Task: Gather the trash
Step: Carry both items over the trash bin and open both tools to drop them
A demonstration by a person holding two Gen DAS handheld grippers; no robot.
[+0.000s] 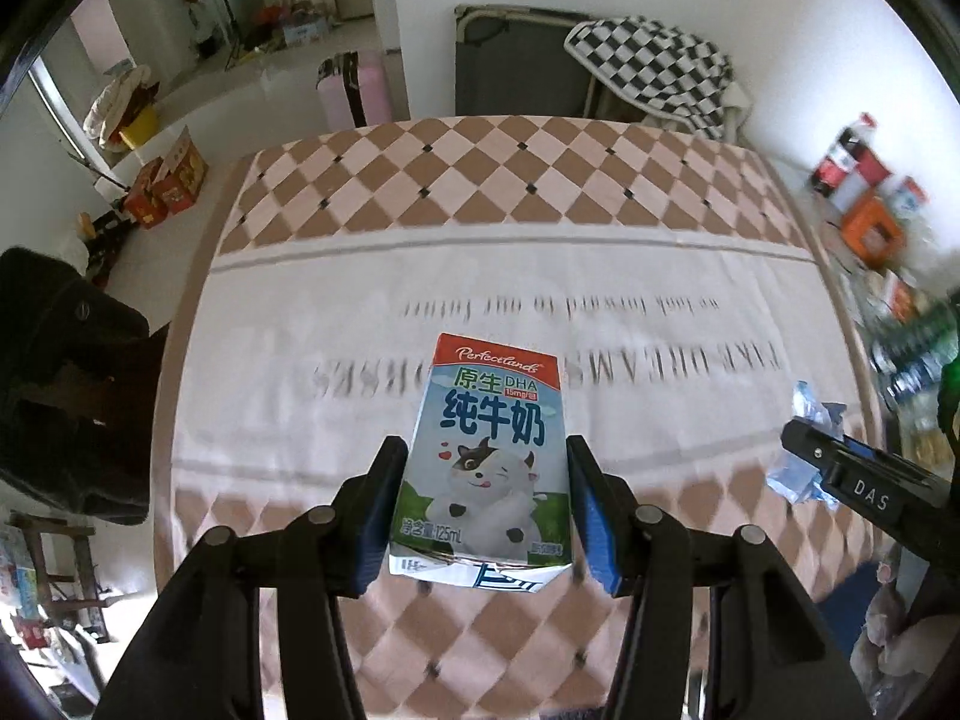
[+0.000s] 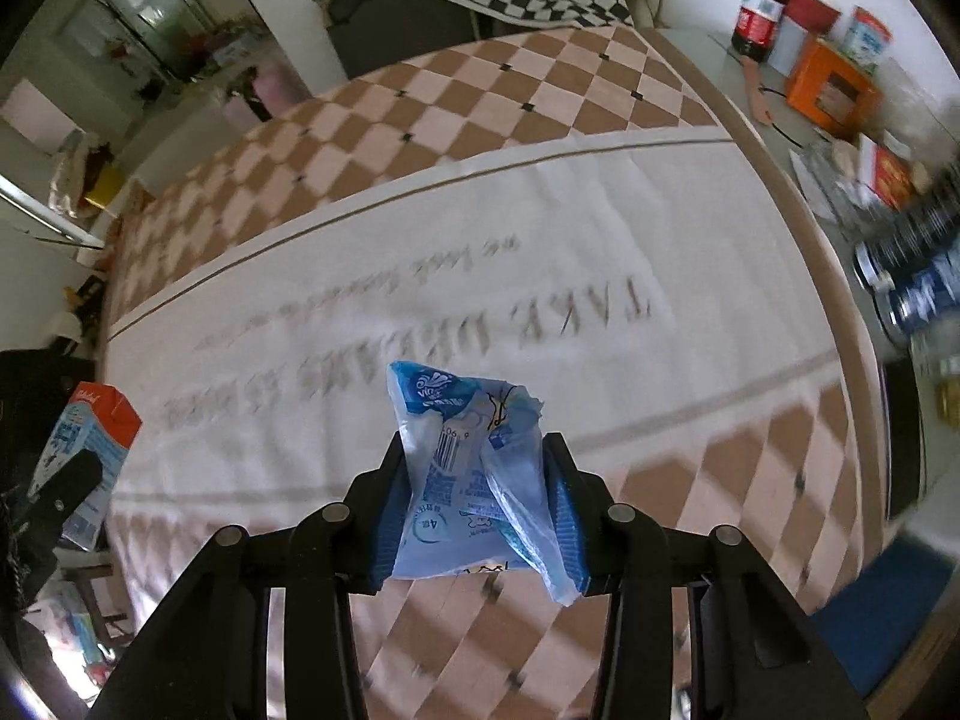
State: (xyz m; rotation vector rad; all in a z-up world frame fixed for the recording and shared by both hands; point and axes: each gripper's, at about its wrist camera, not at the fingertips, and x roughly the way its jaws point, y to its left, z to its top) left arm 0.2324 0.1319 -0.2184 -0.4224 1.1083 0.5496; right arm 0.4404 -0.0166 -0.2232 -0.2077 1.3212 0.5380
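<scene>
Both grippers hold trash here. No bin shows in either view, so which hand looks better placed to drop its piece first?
Hard to call. The left gripper clamps the milk carton squarely; the right gripper pinches a crumpled blue wrapper. With no bin visible, neither is clearly closer. Slight lean left: the rigid carton should release cleanly.

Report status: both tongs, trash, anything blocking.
Left tongs shut on milk carton. Right tongs shut on blue plastic wrapper. Both held above the tablecloth; nothing in the way.
</scene>
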